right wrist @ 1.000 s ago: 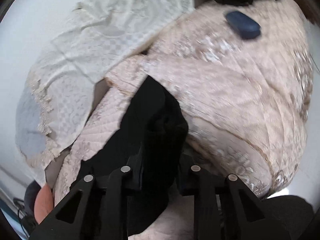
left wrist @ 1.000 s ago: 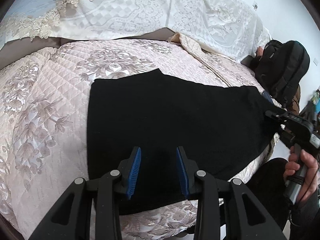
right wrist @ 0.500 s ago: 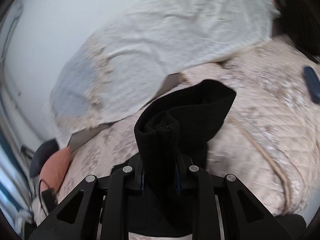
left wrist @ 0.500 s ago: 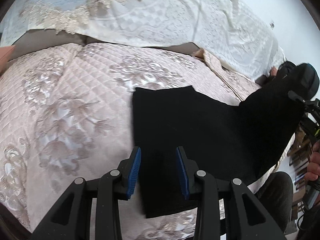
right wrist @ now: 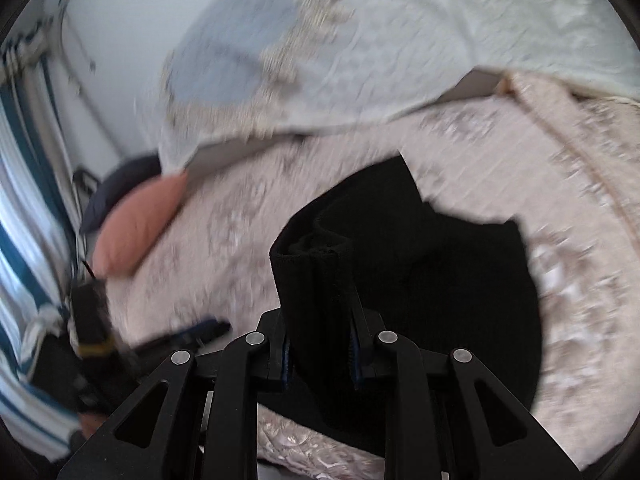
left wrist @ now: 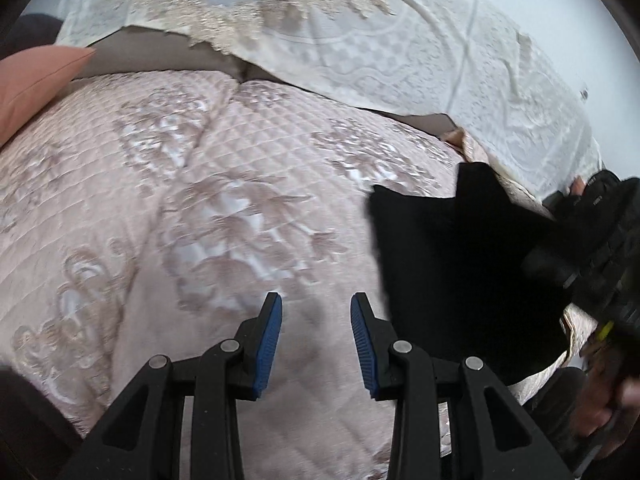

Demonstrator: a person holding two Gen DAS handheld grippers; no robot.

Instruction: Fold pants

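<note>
Fingers: my right gripper (right wrist: 320,344) pinches bunched black pants (right wrist: 420,280), rest on quilt (right wrist: 580,280) at 3 o'clock. Left gripper (left wrist: 316,336) wide, empty. Risk: thick wad slips out, fold lands skewed w/o left support.

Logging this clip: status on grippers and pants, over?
Left gripper open, over bare quilt. Right gripper shut on pants, one bunched end lifted, the rest on the quilt. Nothing in the way.

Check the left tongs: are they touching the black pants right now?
Apart. In the left wrist view the left tongs stand open over bare quilt, and the pants lie off to their right with quilt showing between.
</note>
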